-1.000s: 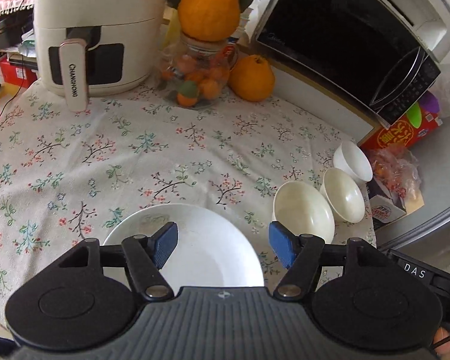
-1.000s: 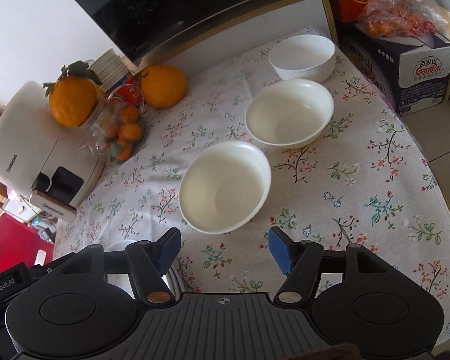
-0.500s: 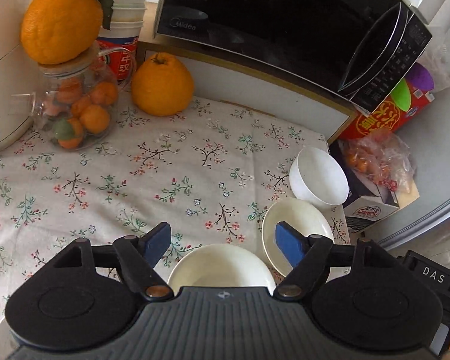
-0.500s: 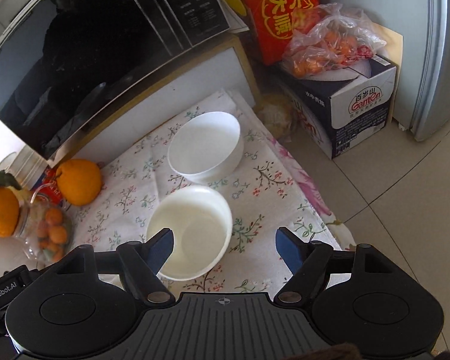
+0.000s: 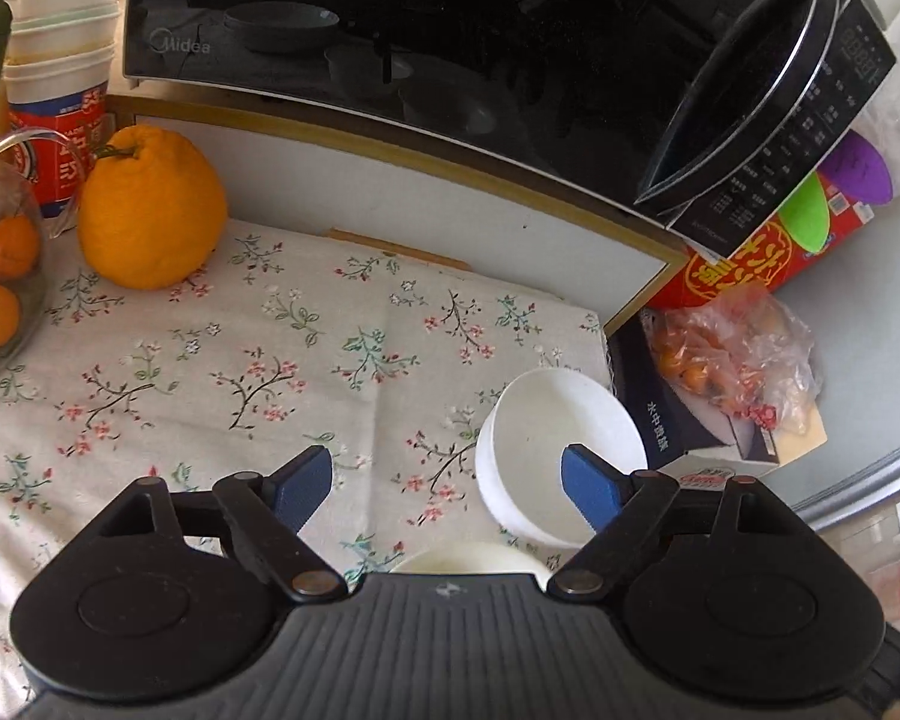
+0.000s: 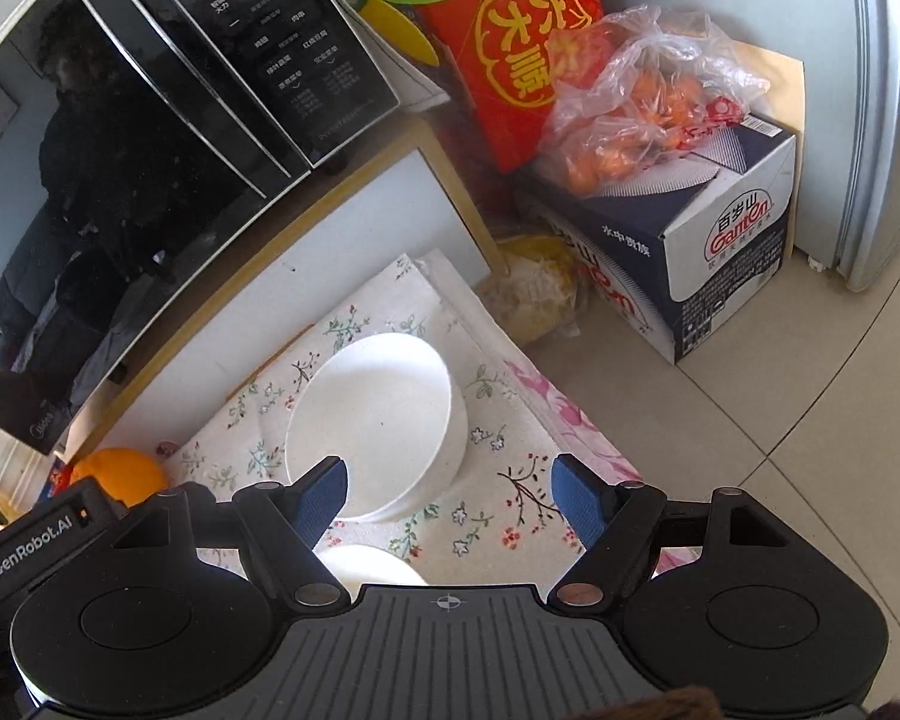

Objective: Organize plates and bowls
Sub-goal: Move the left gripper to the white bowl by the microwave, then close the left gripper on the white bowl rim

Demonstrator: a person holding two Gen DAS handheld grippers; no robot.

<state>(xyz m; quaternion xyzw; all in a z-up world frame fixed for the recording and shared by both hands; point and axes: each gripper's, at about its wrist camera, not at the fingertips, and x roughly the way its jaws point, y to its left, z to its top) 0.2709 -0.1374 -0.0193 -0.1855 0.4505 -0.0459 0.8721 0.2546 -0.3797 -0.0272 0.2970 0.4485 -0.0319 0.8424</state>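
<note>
The microwave (image 5: 426,60) fills the background ahead of both grippers, standing on a white shelf above the table. The flowered tablecloth (image 5: 270,360) covers the table below and ahead of the fingers. A cardboard box (image 6: 690,240) with a bag of oranges (image 6: 642,108) on it stands on the floor past the table corner, ahead and to the right of the right gripper. A large orange (image 5: 150,204) sits far ahead and to the left of the left gripper.

The small white bowl (image 5: 561,450) stands upright near the table corner. The left gripper (image 5: 447,480) is released and empty; its jaws have just been opening, with only tablecloth between them. Its right finger overlaps the bowl's interior in the left wrist view; contact cannot be confirmed. The right gripper (image 6: 447,495) is also released and empty, its jaws having widened a moment ago. In the right wrist view the same bowl (image 6: 372,426) lies just ahead of its left finger. A second bowl (image 5: 468,558) shows only as a rim just beneath each gripper body.

Hazards:
- The bowl sits close to the table edge. A sideways push from either finger would likely slide it on the cloth toward the floor.
- Both grippers converge on one bowl. Closing together risks finger collision.
- A grip on the smooth rim alone may slip, tilting the bowl.
- Dragging the cloth could shift the nearer bowl too.
</note>
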